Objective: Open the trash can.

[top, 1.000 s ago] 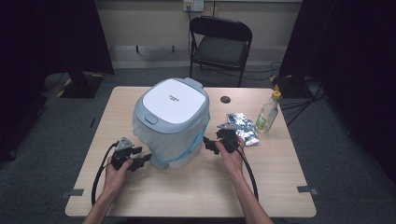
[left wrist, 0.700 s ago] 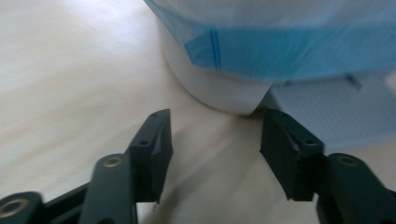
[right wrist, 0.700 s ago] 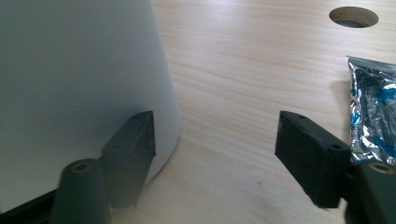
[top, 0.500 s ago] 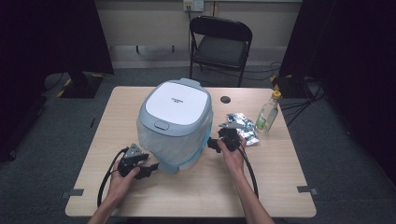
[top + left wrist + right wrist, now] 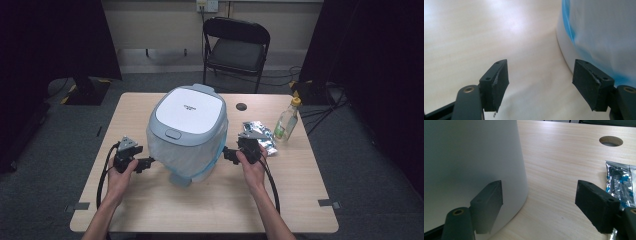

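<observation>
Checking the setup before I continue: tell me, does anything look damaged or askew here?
The bin leans toward the person instead of standing upright, its pedal jutting forward. The left gripper pads look torn at the edges.

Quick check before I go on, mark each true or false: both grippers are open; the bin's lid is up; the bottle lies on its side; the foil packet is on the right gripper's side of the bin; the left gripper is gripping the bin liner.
1. Both grippers are open. True: the left gripper and the right gripper each show their jaws spread with nothing between them.
2. The bin's lid is up. False: the lid sits shut on the bin.
3. The bottle lies on its side. False: the bottle stands upright on the table.
4. The foil packet is on the right gripper's side. True: the foil packet lies there.
5. The left gripper grips the liner. False: it holds nothing beside the bin.
</observation>
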Action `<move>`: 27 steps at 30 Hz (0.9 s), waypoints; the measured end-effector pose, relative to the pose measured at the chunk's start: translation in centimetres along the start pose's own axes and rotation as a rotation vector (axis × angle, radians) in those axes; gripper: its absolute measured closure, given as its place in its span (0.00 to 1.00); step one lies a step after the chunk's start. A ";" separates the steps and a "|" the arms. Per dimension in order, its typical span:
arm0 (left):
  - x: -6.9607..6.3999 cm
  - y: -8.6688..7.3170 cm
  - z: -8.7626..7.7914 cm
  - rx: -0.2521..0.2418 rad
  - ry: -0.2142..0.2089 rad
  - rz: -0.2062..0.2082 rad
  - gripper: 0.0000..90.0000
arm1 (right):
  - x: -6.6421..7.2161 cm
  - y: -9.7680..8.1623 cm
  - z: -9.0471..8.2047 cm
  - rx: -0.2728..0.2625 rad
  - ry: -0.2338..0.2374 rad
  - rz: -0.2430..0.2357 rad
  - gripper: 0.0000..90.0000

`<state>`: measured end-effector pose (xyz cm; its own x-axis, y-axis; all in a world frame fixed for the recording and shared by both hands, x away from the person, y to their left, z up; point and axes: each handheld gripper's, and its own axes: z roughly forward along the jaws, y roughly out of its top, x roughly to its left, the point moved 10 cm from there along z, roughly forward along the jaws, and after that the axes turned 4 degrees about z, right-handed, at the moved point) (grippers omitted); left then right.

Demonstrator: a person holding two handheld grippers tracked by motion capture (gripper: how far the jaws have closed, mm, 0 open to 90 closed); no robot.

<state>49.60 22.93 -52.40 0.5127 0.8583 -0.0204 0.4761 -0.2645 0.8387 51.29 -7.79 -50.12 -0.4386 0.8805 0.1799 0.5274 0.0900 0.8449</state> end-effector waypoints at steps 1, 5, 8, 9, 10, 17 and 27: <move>0.2 0.4 0.2 -0.005 0.000 -0.010 0.32 | 0.0 0.1 0.0 -0.005 0.001 -0.003 0.24; -0.5 1.7 1.0 -0.024 -0.037 0.004 0.32 | 0.1 0.4 0.2 0.002 -0.009 -0.008 0.26; -1.8 2.2 1.0 -0.041 -0.071 0.024 0.43 | 0.1 0.7 0.2 0.006 -0.003 -0.007 0.28; -2.1 2.1 0.8 -0.031 -0.096 -0.007 0.50 | 0.0 0.8 0.2 0.008 -0.005 -0.016 0.28; -2.3 2.1 0.5 -0.026 -0.096 -0.009 0.54 | 0.0 0.9 0.2 0.004 -0.011 -0.019 0.30; -4.2 1.2 -0.7 -0.049 -0.145 0.037 0.57 | -0.1 2.0 1.2 -0.014 -0.040 -0.024 0.48; -1.4 0.2 -0.2 -0.046 -0.038 0.024 0.38 | -1.1 2.6 2.1 -0.015 -0.066 -0.015 0.25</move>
<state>48.84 21.72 -52.06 0.5507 0.8345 -0.0194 0.4303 -0.2639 0.8633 54.65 -7.56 -49.15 -0.3970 0.9080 0.1338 0.5102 0.0971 0.8545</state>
